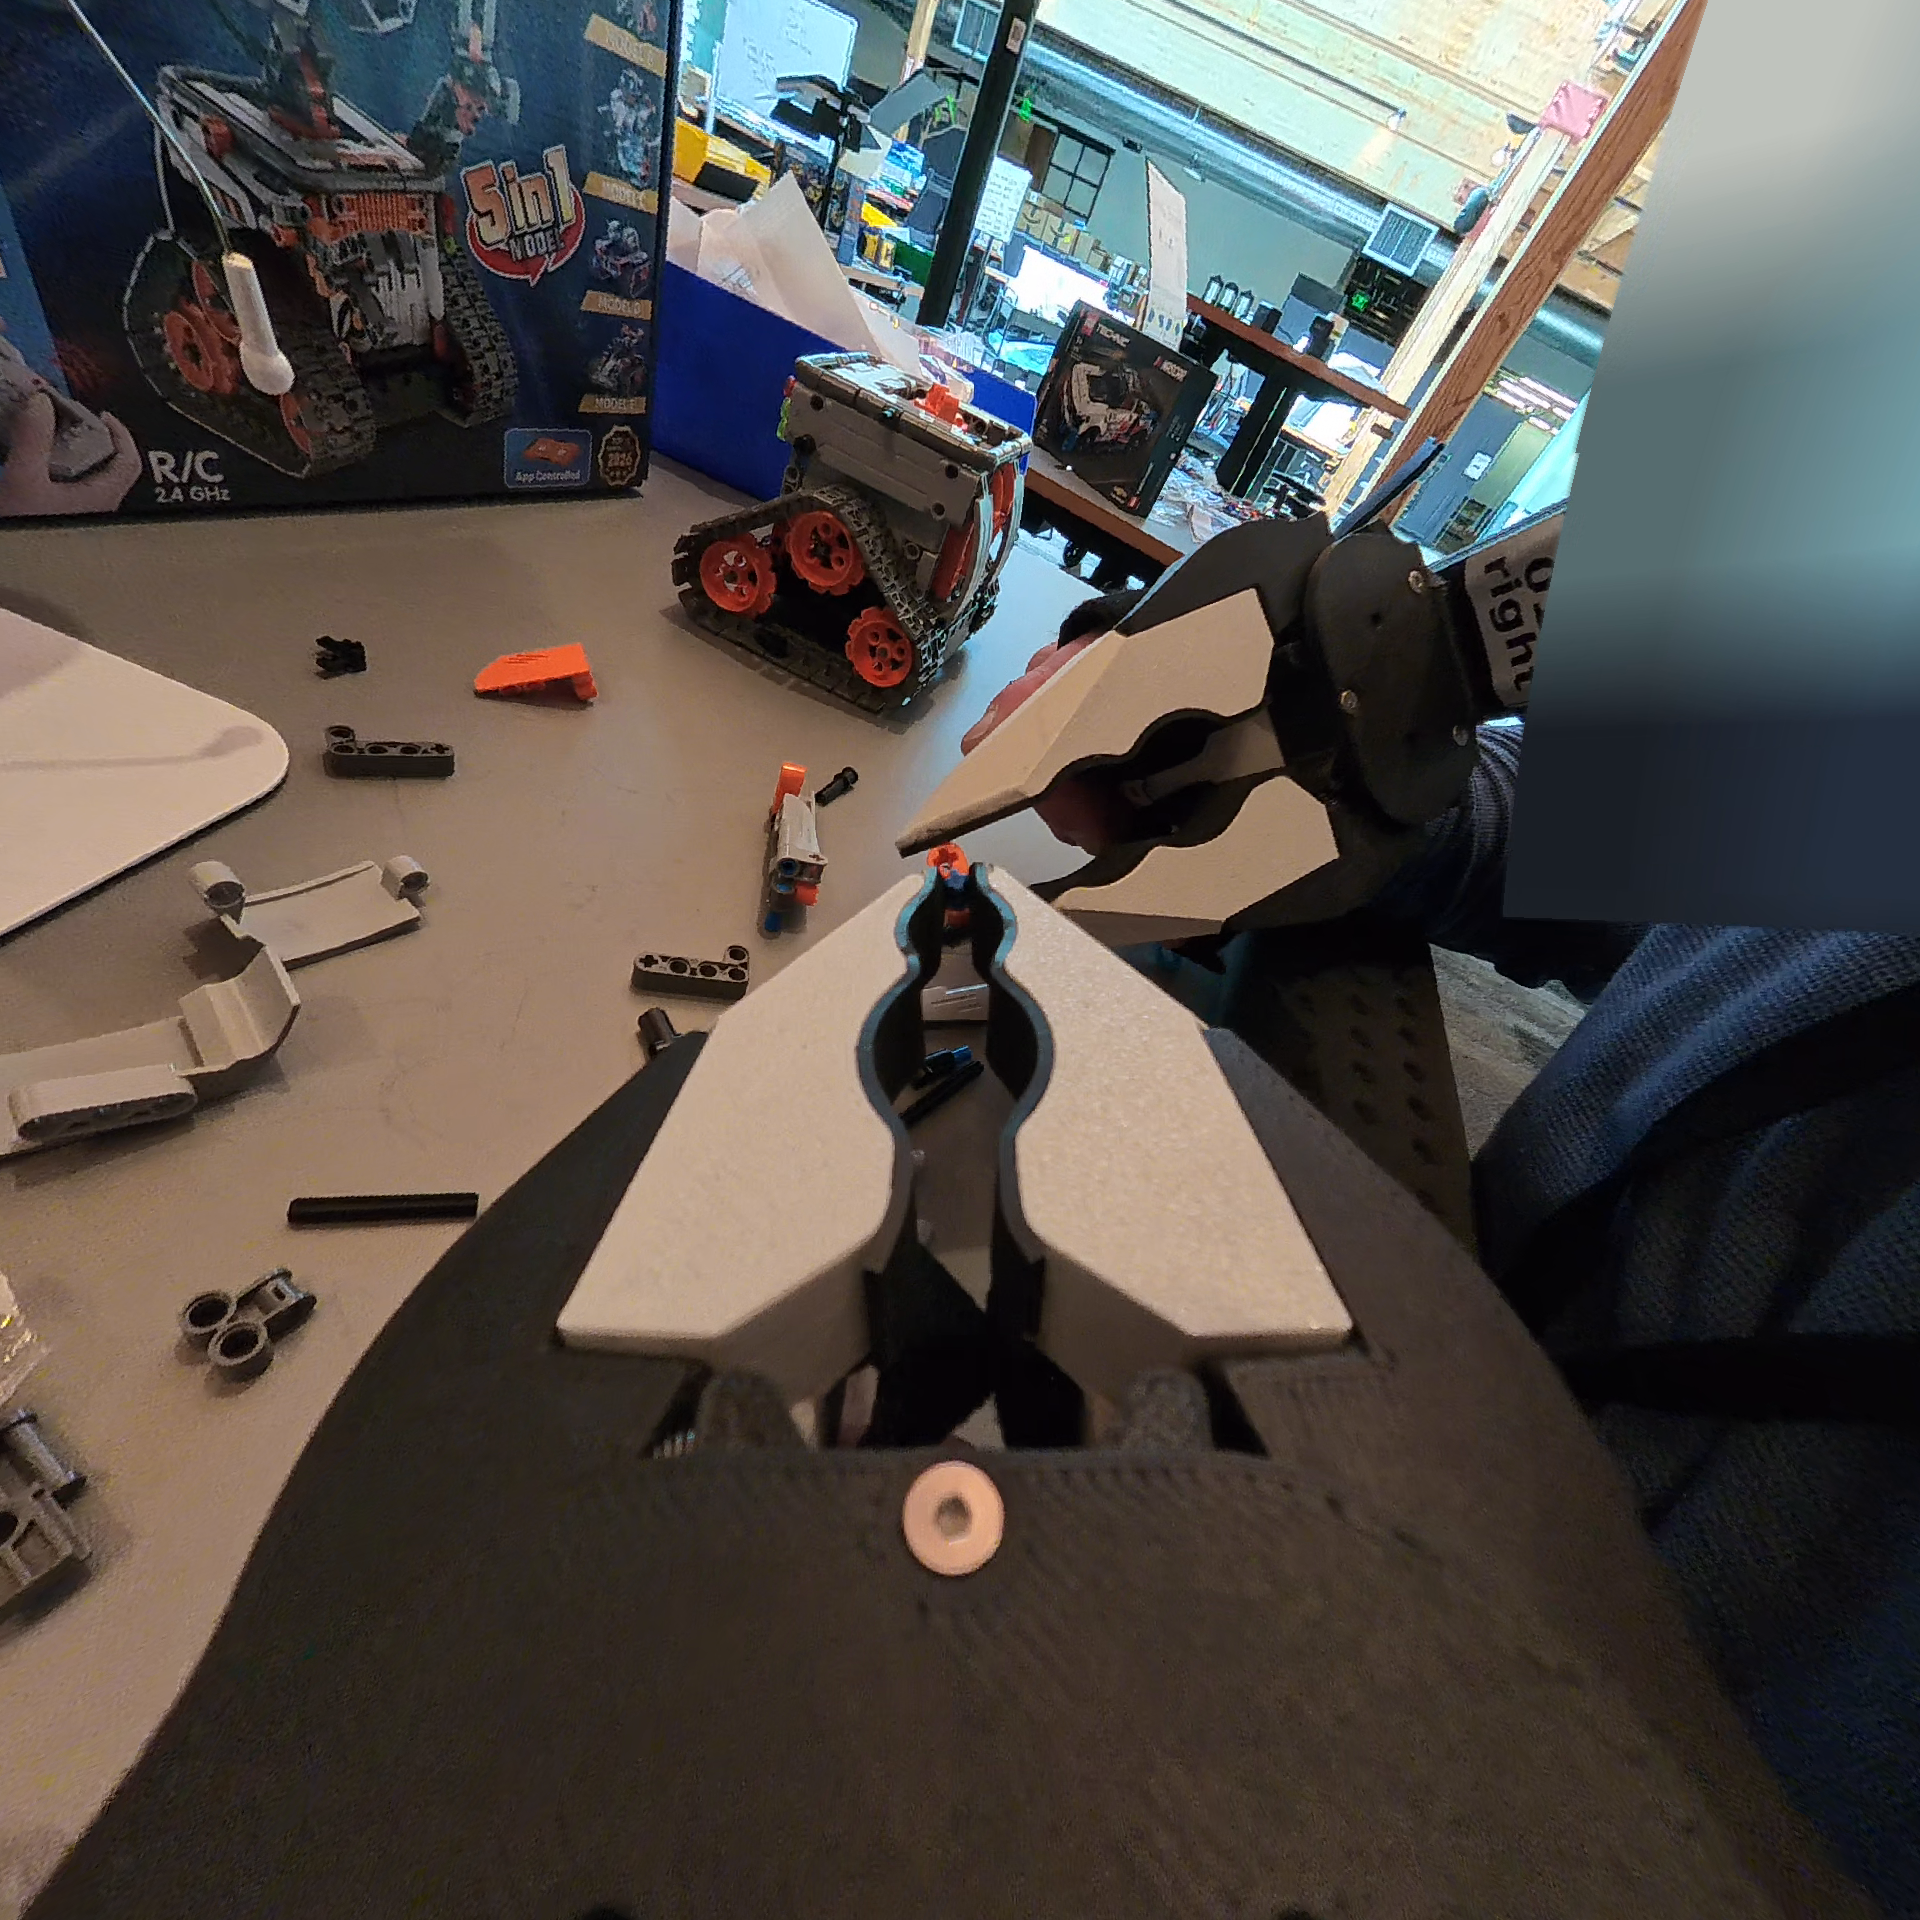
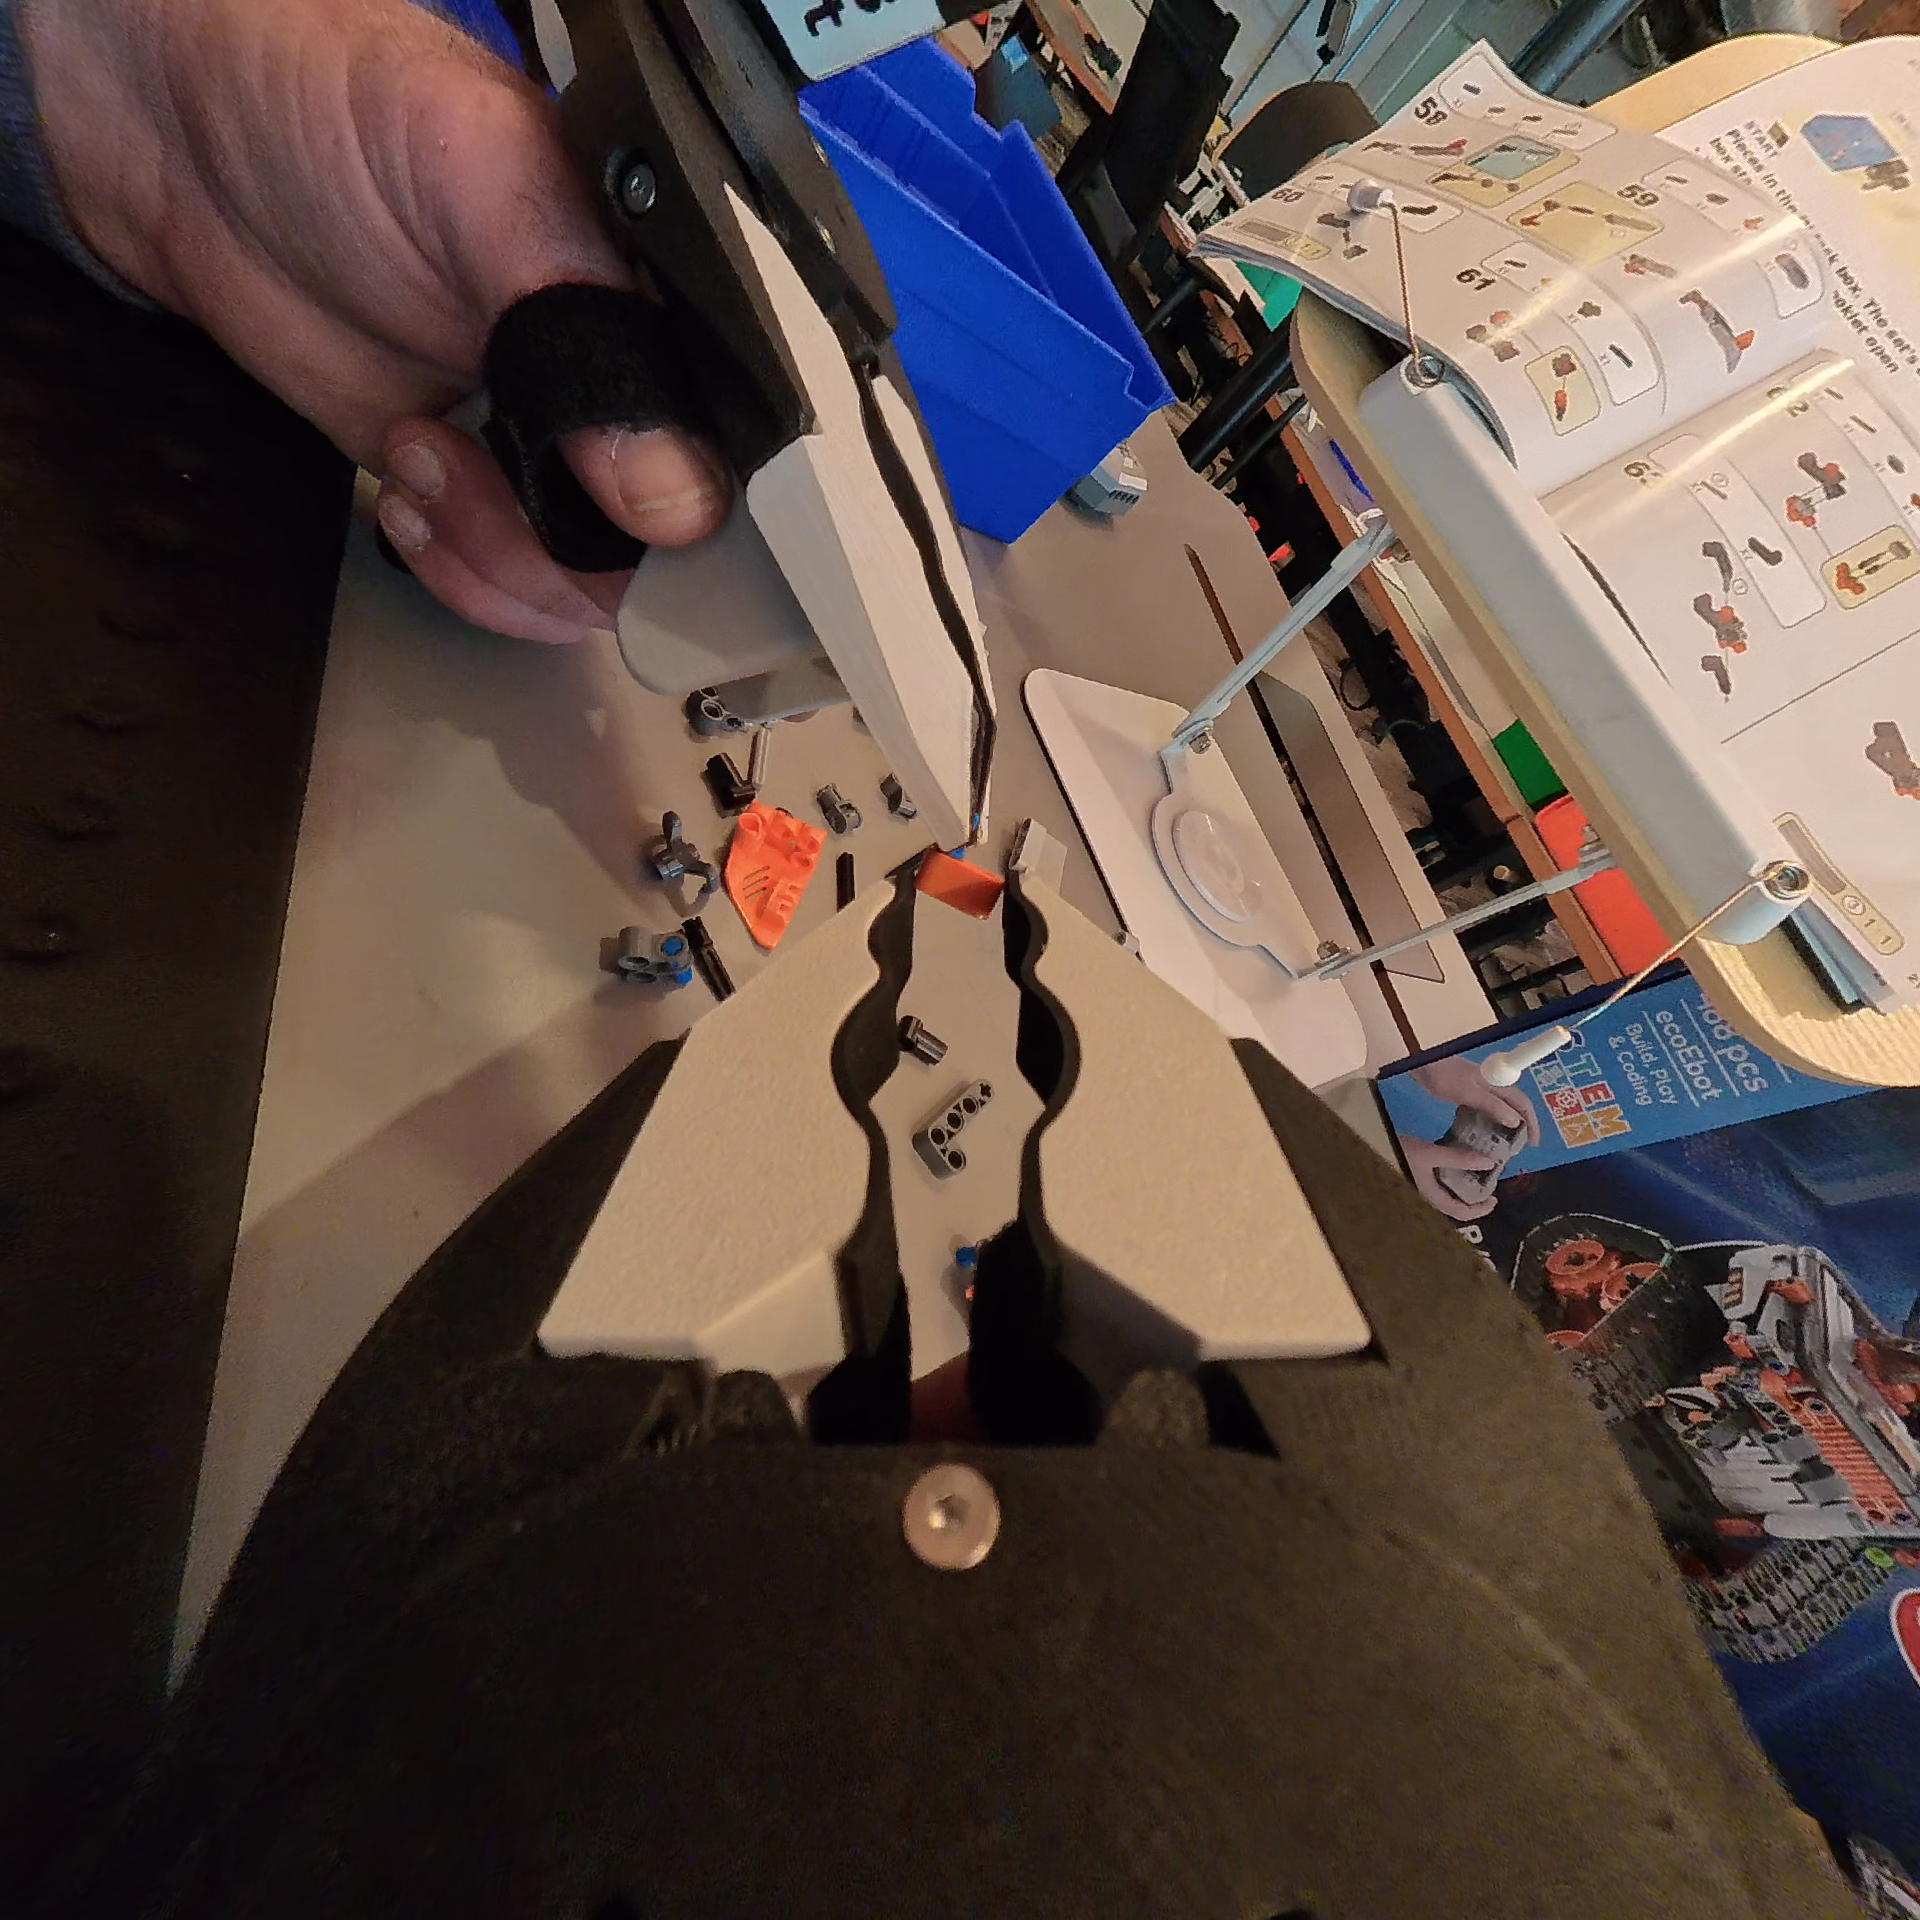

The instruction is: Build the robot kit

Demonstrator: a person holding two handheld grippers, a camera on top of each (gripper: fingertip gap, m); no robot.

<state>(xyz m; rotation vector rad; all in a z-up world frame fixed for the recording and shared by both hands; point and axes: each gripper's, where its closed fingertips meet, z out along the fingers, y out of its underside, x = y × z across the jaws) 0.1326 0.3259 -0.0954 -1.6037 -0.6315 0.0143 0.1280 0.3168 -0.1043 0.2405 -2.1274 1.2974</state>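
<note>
Orange-tipped piece (image 1: pixel 948 883) sits clamped in left gripper (image 1: pixel 950 881) (right gripper (image 2: pixel 958 883), spread apart, holds nothing).

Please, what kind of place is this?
Probably a workshop or maker space: a grey worktable strewn with building-brick parts, a half-built tracked toy vehicle, and benches and shelves behind.
</note>
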